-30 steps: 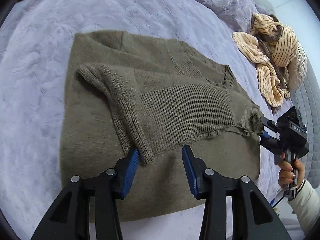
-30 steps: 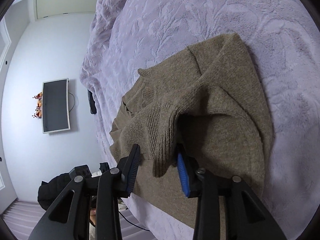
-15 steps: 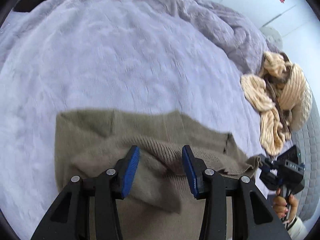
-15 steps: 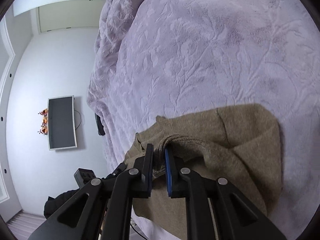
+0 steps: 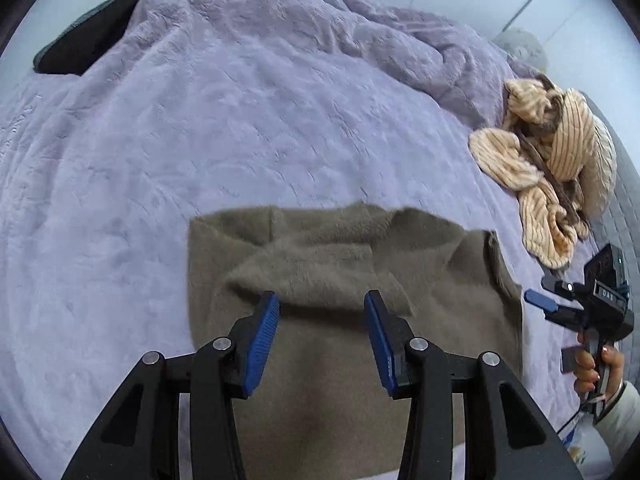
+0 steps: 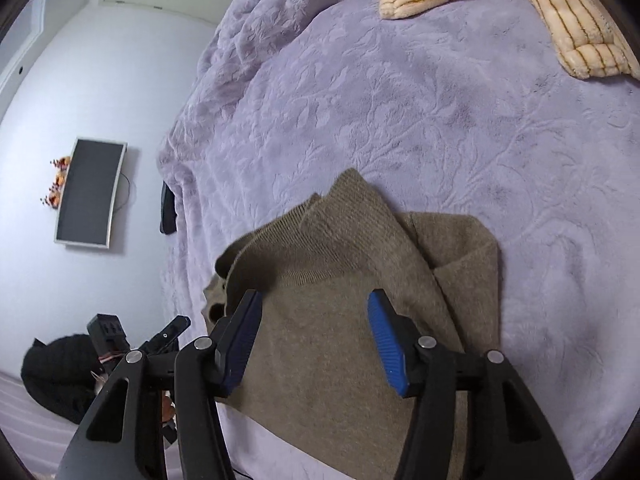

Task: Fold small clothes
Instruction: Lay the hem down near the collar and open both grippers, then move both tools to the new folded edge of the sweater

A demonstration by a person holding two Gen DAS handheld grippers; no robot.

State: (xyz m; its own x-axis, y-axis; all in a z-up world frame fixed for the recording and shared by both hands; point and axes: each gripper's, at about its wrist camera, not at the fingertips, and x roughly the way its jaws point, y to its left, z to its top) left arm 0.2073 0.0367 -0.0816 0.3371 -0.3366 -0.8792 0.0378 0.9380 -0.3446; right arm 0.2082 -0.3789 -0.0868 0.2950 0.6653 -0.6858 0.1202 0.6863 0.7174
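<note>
On the bed (image 5: 200, 140), over a lilac embossed blanket, lies the olive knit sweater (image 5: 340, 264), folded into a compact block near the front edge. Left tongs (image 5: 322, 340) hover above its near half, jaws partly apart, nothing between the blue pads. Right tongs (image 6: 316, 340) stand over the same sweater (image 6: 340, 320); jaws have just been opening, now spread with no cloth pinched. In the left view the right tongs (image 5: 548, 306) show at the sweater's right side, gripped by a hand (image 5: 596, 364). Striped cream garment (image 5: 552, 168) bunched well apart at the far right. Wall screen (image 6: 90, 194) beyond the bed.
</note>
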